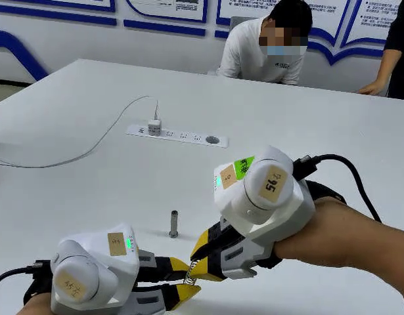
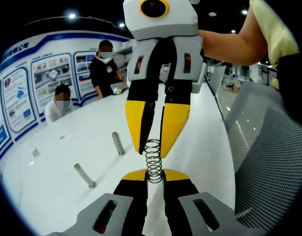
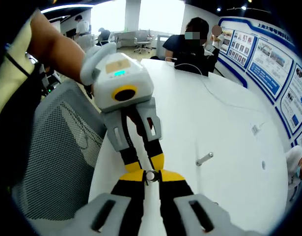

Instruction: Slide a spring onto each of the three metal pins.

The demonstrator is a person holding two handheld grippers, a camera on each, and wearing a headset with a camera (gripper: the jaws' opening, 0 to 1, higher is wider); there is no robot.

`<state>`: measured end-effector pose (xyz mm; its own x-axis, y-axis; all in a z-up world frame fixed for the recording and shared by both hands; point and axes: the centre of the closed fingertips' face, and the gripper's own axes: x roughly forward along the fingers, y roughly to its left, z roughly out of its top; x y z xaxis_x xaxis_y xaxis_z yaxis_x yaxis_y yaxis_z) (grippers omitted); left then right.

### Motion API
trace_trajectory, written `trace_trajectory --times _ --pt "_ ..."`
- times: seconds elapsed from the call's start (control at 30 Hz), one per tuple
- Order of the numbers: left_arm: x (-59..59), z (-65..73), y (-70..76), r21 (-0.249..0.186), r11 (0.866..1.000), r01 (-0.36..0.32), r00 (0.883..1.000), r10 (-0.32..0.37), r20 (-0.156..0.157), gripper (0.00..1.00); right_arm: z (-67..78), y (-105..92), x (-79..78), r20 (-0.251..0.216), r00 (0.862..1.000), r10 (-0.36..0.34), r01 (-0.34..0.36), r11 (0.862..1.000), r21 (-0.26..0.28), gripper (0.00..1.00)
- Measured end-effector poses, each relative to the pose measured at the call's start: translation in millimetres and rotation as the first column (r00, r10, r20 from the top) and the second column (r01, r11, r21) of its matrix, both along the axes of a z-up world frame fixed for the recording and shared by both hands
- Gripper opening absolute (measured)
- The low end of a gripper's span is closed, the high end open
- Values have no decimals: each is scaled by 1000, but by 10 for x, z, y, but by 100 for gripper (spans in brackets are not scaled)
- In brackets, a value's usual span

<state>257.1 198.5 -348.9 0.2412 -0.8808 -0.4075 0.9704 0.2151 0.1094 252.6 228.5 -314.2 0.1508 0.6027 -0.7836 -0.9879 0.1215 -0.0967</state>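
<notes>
A small steel spring [image 1: 192,270] hangs between my two grippers near the table's front edge. My left gripper [image 1: 192,280] comes in from the lower left and is shut on the spring's lower end [image 2: 153,162]. My right gripper [image 1: 196,265] reaches in from the right, and its yellow jaws close on the upper end [image 3: 151,175]. A bare metal pin [image 1: 173,223] stands upright on the white table just beyond them, also seen in the gripper views [image 2: 84,175] [image 3: 205,158]. Farther off, a second pin [image 2: 118,143] seems to carry a spring.
A white power strip [image 1: 179,134] with a plugged charger and a trailing cable [image 1: 90,147] lies mid-table. A person [image 1: 270,46] sits at the far edge, and another stands at the back right. A mesh chair [image 2: 268,162] is beside me.
</notes>
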Motion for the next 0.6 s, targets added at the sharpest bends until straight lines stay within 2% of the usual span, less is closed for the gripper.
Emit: trace_trajectory --times 0.1,0.33,0.6 --pt "0 -3 0 -2 1000 -4 1000 4 -5 11 0 14 2 0 1000 0 0 1000 4 12" --pt "11 5 17 -34 999 -23 999 21 -47 11 -7 12 7 1 1000 -6 6 1000 8 13" --pt "12 10 12 -48 998 -31 997 28 -70 11 -13 -5 15 3 1000 -14 14 1000 13 14"
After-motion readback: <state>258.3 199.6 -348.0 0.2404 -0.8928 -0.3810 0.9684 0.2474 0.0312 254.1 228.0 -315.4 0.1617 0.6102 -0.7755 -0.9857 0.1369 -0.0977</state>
